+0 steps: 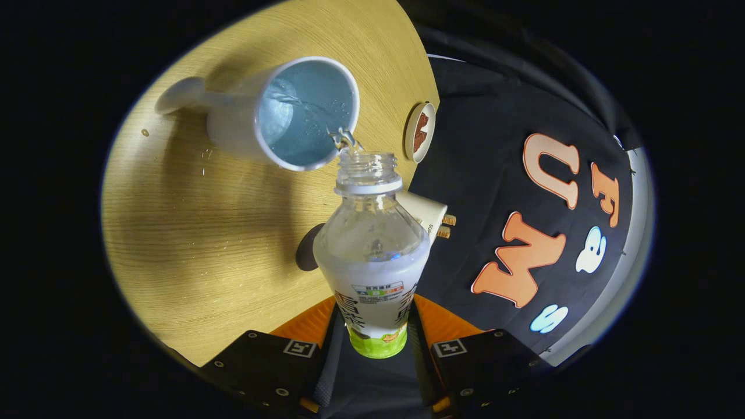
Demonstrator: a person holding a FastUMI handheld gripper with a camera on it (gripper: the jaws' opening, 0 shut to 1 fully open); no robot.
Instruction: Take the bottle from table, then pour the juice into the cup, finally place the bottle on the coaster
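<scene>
My gripper (375, 343) is shut on a clear plastic bottle (372, 256) with a white and green label, held between the two fingers by its lower body. The bottle is uncapped and tipped so its open neck reaches the rim of a white cup (291, 113) with a pale blue inside. A thin clear stream runs from the neck into the cup, and liquid with bubbles lies inside it. The cup stands on the wooden table (192, 233), its handle pointing away from the bottle. A round coaster (419, 132) with a brown picture lies near the table's edge, beyond the bottle.
A small dark round object (306, 249) lies on the table, partly hidden behind the bottle. A white plug-like item (428, 215) with brass prongs sits just behind the bottle's shoulder. A few droplets dot the table near the cup. The black booth wall rises past the table's edge.
</scene>
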